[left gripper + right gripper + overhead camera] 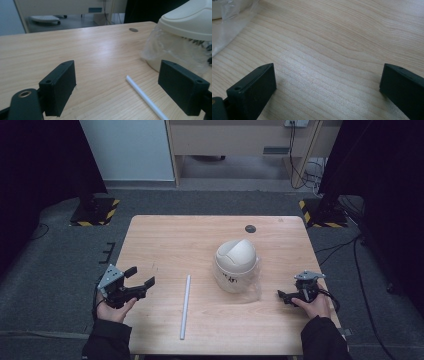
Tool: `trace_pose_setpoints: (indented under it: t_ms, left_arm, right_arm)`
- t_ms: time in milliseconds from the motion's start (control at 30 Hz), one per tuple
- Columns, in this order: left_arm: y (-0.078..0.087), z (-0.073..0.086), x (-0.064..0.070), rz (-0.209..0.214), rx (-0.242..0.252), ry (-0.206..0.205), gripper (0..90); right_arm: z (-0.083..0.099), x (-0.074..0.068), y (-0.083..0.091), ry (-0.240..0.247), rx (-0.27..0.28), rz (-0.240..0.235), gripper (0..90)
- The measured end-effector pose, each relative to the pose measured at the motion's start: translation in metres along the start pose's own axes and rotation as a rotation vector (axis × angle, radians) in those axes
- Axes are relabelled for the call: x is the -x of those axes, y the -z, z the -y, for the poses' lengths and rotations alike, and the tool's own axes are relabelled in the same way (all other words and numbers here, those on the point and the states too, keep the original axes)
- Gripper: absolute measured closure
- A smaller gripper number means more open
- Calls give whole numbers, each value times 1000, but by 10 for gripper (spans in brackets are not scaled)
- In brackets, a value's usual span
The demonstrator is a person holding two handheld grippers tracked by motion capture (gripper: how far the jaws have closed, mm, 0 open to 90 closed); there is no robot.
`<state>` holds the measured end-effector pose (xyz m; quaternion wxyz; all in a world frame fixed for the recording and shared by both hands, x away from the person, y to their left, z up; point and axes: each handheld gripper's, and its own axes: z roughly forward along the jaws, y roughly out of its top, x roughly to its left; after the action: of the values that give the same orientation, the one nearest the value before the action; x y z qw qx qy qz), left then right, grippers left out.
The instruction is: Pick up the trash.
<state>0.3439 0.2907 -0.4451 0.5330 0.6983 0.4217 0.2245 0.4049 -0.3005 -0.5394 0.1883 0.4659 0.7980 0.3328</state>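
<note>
Long thin white plastic tube (185,306) is lying on the light wooden counter (165,235), long axis running near-to-far, between the two hands. Left gripper (141,277) is sitting nearer it, fingers spread apart and empty, tube to its right. Right gripper (284,296), fingers also apart, is resting beyond the cream domed helmet in clear film (236,265)

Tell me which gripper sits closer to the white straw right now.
The left gripper, jaws open, is closer: the white straw lies just beyond it and shows between its jaws in the left gripper view. The right gripper sits farther away, past the domed cup.
</note>
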Motion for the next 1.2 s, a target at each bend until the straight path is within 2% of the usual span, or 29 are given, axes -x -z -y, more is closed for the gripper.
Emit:
trace_pose_setpoints:
  t_ms: [100, 133, 233, 300, 367, 400, 567, 767, 833, 967, 1200]
  left_arm:
    - [-1, -6, 2, 35, -3, -21, 151]
    - [-1, -6, 2, 35, -3, -21, 154]
    - [-5, -14, 4, 62, -13, -63, 154]
    - [-6, -16, 5, 72, -15, -68, 155]
    - [-11, -24, 9, 104, -19, -89, 155]
    - [-11, -24, 9, 104, -19, -89, 155]
    - [-27, -44, 24, 160, -24, -146, 139]
    - [-49, -65, 40, 207, -12, -169, 127]
    - [-53, -68, 43, 212, -12, -178, 126]
    - [-70, -77, 54, 252, -18, -210, 125]
    - [-102, -84, 73, 326, -30, -222, 126]
  right_arm:
    - [0, 0, 0, 0, 0, 0, 8]
    - [0, 0, 0, 0, 0, 0, 8]
    - [0, 0, 0, 0, 0, 0, 8]
    - [0, 0, 0, 0, 0, 0, 8]
    - [0, 0, 0, 0, 0, 0, 8]
    - [0, 0, 0, 0, 0, 0, 8]
    - [0, 0, 0, 0, 0, 0, 8]
    - [0, 0, 0, 0, 0, 0, 8]
    - [0, 0, 0, 0, 0, 0, 8]
    - [0, 0, 0, 0, 0, 0, 8]
    - [0, 0, 0, 0, 0, 0, 8]
